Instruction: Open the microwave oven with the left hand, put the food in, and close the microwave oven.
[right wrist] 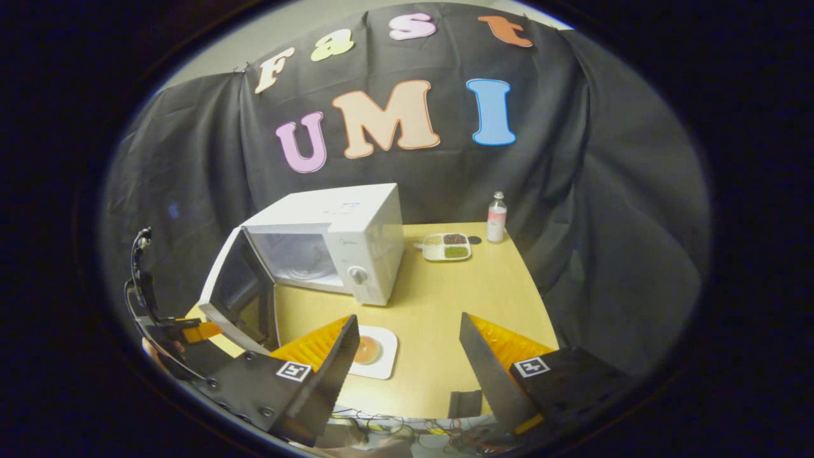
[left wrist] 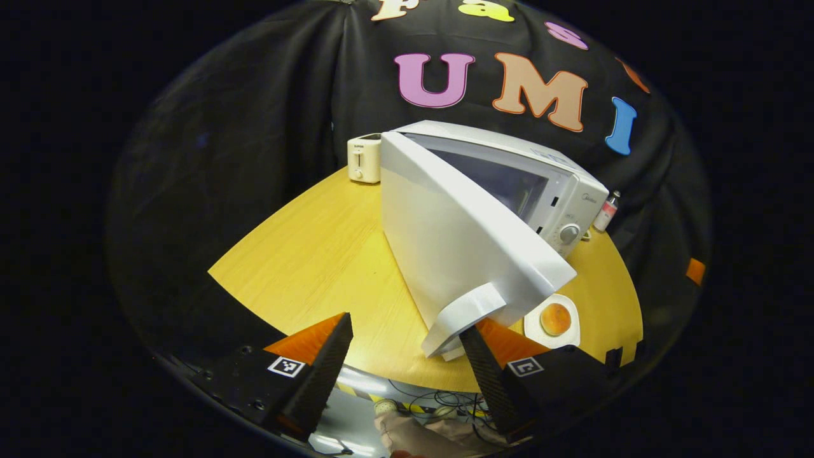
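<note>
A white microwave oven (right wrist: 343, 242) stands on the wooden table (right wrist: 439, 305), its door (left wrist: 458, 248) swung wide open toward me. The door handle (left wrist: 461, 318) lies just inside the right finger of my left gripper (left wrist: 407, 346), whose jaws are spread wide and not pressing on it. The other gripper (right wrist: 172, 331) with the hand holding it shows at the door's outer edge in the right gripper view. A round bun on a white square plate (right wrist: 371, 352) sits in front of the oven, also seen as the plate (left wrist: 554, 320) past the door. My right gripper (right wrist: 407, 353) hovers open just short of the plate.
A cream toaster (left wrist: 364, 159) stands behind the oven's left side. A small bottle (right wrist: 496, 218) and a divided dish (right wrist: 447, 247) of grains sit at the table's back right. Cables (left wrist: 439, 401) hang below the near table edge.
</note>
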{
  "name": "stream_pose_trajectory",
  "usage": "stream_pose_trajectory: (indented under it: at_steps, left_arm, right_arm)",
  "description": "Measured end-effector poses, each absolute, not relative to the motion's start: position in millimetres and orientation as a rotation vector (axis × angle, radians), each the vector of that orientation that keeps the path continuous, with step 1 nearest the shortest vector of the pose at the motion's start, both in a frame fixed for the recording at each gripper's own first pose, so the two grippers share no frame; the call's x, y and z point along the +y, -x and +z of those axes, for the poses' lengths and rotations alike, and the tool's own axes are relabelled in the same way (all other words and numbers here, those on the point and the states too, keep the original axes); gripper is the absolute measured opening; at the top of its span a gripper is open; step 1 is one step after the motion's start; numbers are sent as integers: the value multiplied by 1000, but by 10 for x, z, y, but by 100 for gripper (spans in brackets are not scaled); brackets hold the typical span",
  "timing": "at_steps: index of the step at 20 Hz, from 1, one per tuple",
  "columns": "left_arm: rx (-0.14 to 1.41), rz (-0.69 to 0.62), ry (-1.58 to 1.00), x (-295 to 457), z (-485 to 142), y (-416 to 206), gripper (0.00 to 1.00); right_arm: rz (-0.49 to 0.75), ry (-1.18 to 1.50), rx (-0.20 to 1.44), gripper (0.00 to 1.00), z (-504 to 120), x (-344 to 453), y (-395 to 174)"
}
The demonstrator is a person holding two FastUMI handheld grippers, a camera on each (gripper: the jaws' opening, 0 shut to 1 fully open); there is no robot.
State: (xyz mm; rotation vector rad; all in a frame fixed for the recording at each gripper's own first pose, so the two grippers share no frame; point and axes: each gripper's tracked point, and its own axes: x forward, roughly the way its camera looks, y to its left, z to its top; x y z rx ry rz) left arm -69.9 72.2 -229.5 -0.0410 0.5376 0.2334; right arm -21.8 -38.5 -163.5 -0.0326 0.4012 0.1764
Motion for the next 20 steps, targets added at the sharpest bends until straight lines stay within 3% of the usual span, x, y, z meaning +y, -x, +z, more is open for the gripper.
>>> stream_pose_trajectory:
  at_steps: [1, 2, 3, 6, 12, 13, 20]
  left_arm:
    - [536, 240, 47, 792, -2286, 742, 99]
    - [535, 246, 57, 867, -2279, 773, 99]
    - [531, 248, 67, 942, -2283, 798, 100]
    - [532, 236, 86, 1172, -2285, 876, 100]
    - [550, 188, 71, 1769, -2253, 1036, 100]
    - [548, 179, 73, 1868, -2239, 1038, 100]
    - [551, 135, 47, 2564, -2198, 1096, 100]
  right_arm:
    - [179, 27, 401, 93, -1630, -330, 218]
    - [178, 26, 400, 99, -1633, -283, 226]
    - [174, 27, 397, 93, -1630, -235, 236]
    - [146, 25, 386, 92, -1633, -52, 272]
    - [84, -7, 403, 93, -1734, 583, 462]
    - [73, -9, 406, 99, -1761, 688, 496]
    - [-6, -63, 409, 99, -2012, 1158, 714]
